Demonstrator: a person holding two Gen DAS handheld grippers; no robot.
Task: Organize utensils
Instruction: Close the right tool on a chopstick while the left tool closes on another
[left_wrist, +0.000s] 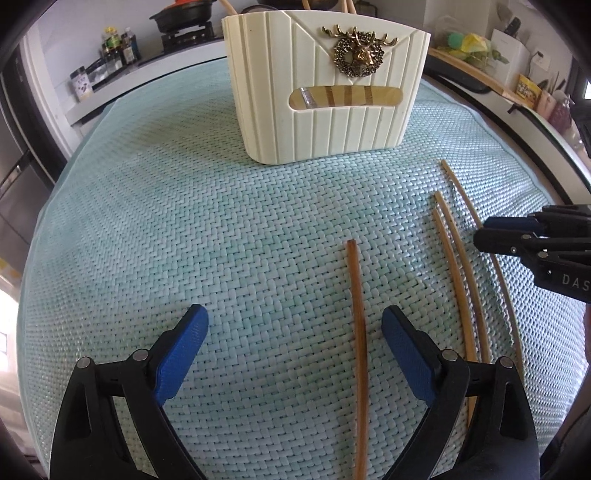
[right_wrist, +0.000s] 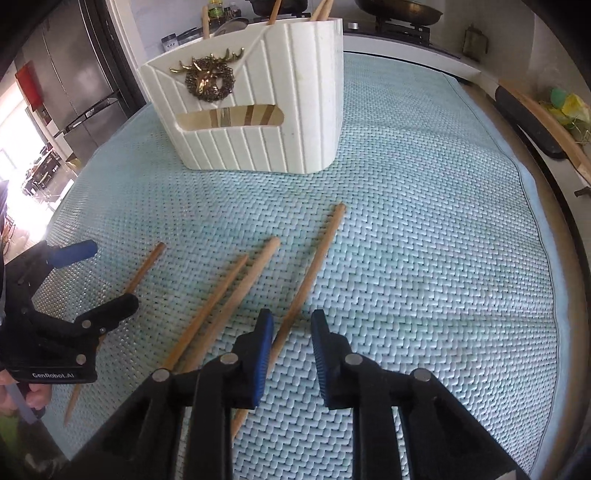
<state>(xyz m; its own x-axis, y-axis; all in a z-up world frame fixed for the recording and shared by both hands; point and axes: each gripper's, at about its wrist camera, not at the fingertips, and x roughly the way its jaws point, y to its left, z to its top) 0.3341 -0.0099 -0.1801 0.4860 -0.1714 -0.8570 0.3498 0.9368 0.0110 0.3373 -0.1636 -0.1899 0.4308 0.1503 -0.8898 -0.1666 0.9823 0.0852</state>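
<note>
From the left wrist camera, the left gripper (left_wrist: 295, 325) hangs low over a pale green woven mat (left_wrist: 184, 221), its blue-padded fingers (left_wrist: 181, 354) spread wide apart with nothing pressed between them. One chopstick (left_wrist: 359, 332) lies on the mat inside that gap, closer to the right-hand pad but touching neither. Further right lie three more chopsticks: a close pair (left_wrist: 456, 280) running nearly parallel, and an outer chopstick (left_wrist: 466, 205) just beyond them. The right gripper (left_wrist: 484, 232) comes in from the right edge, its tips over that outer stick.

At the far side of the mat stands a cream ribbed utensil holder (left_wrist: 332, 122) with a brass deer emblem (left_wrist: 357, 50) on its front and a slot window below it — wooden handles already stand up out of its top.

In the right wrist view, the left gripper (right_wrist: 107, 277) sits at the left edge over the leftmost chopstick (right_wrist: 147, 264), a person's hand (right_wrist: 26, 395) behind it. Next come the paired chopsticks (right_wrist: 236, 291). Then the outer chopstick (right_wrist: 314, 266) runs down between the right gripper's (right_wrist: 291, 332) blue fingers (right_wrist: 264, 354). These stand narrow but still apart: the stick lies close against the left pad, with a clear gap to the right pad, so the pads are not clamped on it. The holder (right_wrist: 258, 129) stands well beyond, at the mat's far end.
</note>
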